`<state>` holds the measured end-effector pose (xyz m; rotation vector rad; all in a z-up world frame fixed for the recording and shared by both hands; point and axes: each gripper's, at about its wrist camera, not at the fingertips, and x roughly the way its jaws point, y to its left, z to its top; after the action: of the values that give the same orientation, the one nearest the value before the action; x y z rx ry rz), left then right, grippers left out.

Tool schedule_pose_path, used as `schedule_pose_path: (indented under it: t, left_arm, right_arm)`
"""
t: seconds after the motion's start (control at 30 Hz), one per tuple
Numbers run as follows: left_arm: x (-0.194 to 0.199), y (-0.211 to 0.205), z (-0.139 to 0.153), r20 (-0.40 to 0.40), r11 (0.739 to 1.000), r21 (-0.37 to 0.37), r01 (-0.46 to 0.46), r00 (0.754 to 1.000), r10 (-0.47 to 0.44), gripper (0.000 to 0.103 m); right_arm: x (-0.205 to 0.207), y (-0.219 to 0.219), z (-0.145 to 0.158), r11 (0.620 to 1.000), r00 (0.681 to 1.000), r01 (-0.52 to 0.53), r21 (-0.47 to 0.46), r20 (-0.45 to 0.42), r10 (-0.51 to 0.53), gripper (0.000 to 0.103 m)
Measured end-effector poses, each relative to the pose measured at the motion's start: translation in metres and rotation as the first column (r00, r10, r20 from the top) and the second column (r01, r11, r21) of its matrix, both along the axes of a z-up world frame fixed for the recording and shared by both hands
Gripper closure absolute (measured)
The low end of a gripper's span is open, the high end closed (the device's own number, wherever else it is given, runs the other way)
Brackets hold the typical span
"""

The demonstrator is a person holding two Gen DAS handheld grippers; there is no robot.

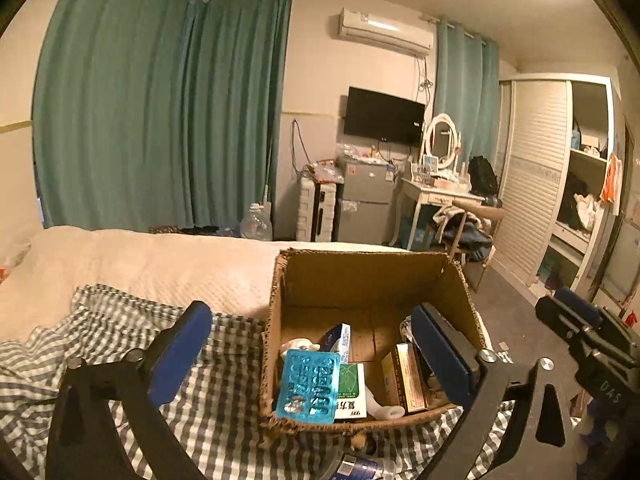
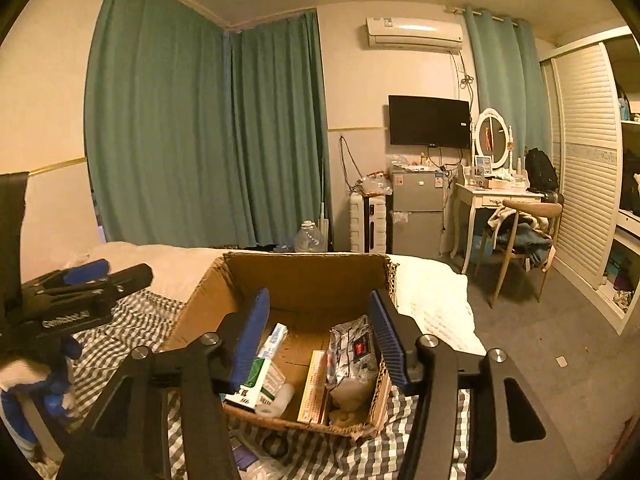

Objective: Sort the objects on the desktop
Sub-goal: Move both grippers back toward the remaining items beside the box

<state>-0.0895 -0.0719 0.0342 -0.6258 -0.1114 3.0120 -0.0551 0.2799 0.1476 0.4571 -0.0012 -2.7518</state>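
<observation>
Brown cardboard box on checked bedspread is holding blister pack + med cartons. Left gripper & right gripper are hovering wide, empty. Few bits lying by box front, unclear what.

Teal curtains line the walls; a television hangs above a small fridge.

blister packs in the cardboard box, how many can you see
1: a blue blister pack leans against the near left inside wall of the cardboard box, in front of a green and white carton. Others may lie hidden beneath the cartons.
</observation>
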Motion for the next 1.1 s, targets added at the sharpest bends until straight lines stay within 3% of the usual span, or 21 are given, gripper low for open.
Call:
schedule_pose_path:
  t: [0.1,0.27,0.4,0.47,0.67,0.9,1.1]
  left_arm:
    - [0.017,-0.005,0.003,-0.011,1.000,-0.008,-0.017,1.000,0.017,0.000]
    - [0.034,-0.009,-0.001,-0.001,1.000,0.019,-0.015,1.000,0.015,0.000]
    - [0.039,-0.006,0.001,0.004,0.999,0.018,-0.029,1.000,0.029,0.000]
    - [0.046,-0.004,-0.002,0.009,1.000,0.023,-0.020,1.000,0.019,0.000]
    - [0.053,-0.001,-0.024,0.075,1.000,0.023,0.002,0.997,-0.004,0.000]
    - [0.055,0.005,-0.063,0.142,1.000,-0.028,0.009,0.990,-0.005,0.000]
    - [0.051,0.015,-0.082,0.186,0.997,0.005,0.072,0.980,-0.072,0.000]
  right_arm:
    - [0.014,0.000,0.000,1.000,1.000,-0.008,-0.003,-0.002,0.008,0.047]
    - [0.035,0.003,-0.007,1.000,1.000,-0.022,-0.013,0.009,0.022,0.026]
    - [0.043,0.007,-0.011,1.000,1.000,-0.015,-0.013,0.027,0.015,0.023]
    - [0.045,0.012,-0.011,1.000,0.999,-0.010,-0.026,0.034,0.011,0.017]
    - [0.058,0.015,-0.018,0.999,0.998,-0.017,-0.044,0.057,0.020,0.011]
    - [0.066,0.007,-0.035,1.000,0.996,-0.020,-0.013,0.087,0.021,0.011]
    - [0.066,0.000,-0.058,0.999,0.994,-0.007,0.032,0.112,0.004,0.011]
